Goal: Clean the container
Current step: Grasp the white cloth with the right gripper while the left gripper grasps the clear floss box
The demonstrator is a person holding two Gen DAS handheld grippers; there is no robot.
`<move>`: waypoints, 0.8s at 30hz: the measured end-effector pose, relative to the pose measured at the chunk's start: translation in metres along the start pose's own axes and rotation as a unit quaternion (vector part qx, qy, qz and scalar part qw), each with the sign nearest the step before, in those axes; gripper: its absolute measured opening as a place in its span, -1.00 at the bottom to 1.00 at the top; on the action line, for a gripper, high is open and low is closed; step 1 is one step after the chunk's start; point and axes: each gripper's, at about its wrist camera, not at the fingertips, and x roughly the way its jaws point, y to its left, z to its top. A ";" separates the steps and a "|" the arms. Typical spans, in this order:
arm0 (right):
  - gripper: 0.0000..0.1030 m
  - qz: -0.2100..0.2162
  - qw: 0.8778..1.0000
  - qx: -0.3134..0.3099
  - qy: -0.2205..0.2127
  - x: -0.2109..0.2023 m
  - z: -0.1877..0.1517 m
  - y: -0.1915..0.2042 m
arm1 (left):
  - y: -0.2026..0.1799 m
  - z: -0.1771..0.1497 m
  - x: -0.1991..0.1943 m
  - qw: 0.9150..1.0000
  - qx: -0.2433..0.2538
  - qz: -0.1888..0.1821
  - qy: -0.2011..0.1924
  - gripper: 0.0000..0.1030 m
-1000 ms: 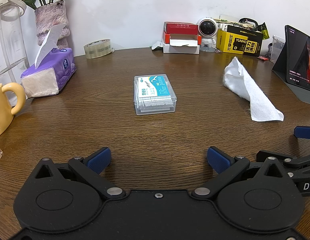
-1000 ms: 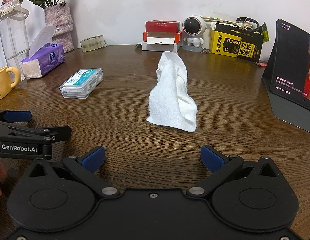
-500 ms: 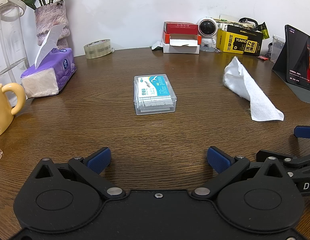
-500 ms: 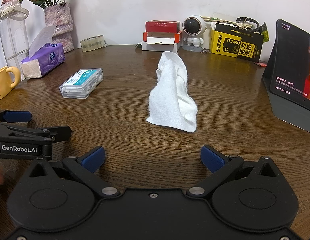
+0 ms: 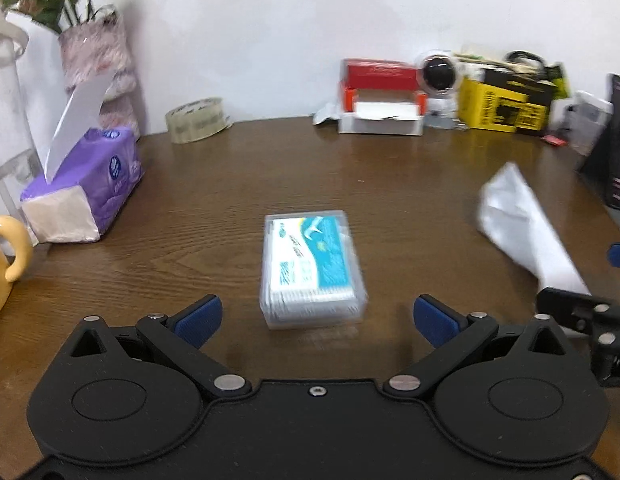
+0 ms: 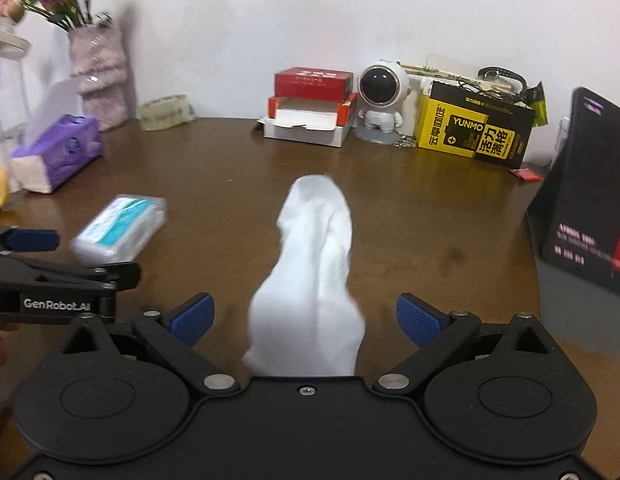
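A clear plastic container (image 5: 312,268) with a white and teal label lies flat on the brown table, just ahead of my left gripper (image 5: 316,318), whose blue-padded fingers stand wide open on either side of its near end. A crumpled white cloth (image 6: 314,276) lies on the table, its near end reaching between the wide-open fingers of my right gripper (image 6: 304,320). The container (image 6: 120,230) shows at the left in the right wrist view, the cloth (image 5: 528,230) at the right in the left wrist view. Both views are motion-blurred.
A purple tissue pack (image 5: 84,192), a yellow mug (image 5: 6,260), a vase and a tape roll (image 5: 196,124) stand at the left. Red and white boxes (image 6: 310,110), an astronaut figure (image 6: 382,102), a yellow box (image 6: 472,126) line the back wall. A dark tablet (image 6: 586,200) stands at the right.
Both grippers have moved forward: the left now has the container close in front of its fingers, and the cloth's near end now lies between the right fingers. Both stay open.
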 end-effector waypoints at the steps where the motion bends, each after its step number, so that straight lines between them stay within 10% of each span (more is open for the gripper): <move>1: 0.89 0.000 1.000 0.001 0.001 0.006 0.004 -0.002 | 0.002 0.000 0.004 1.000 -0.007 0.000 0.005 0.87; 8: 0.49 0.004 0.999 0.018 0.029 0.041 0.015 -0.007 | 0.002 -0.002 0.009 1.000 0.008 -0.005 -0.009 0.51; 13: -0.70 0.021 0.999 0.034 0.034 0.039 0.014 -0.011 | -0.001 -0.002 0.007 0.999 0.032 -0.021 -0.019 0.14; 24: -0.79 0.123 0.992 -0.006 -0.033 -0.044 -0.020 -0.015 | -0.009 -0.027 -0.030 0.983 0.145 -0.084 -0.071 0.10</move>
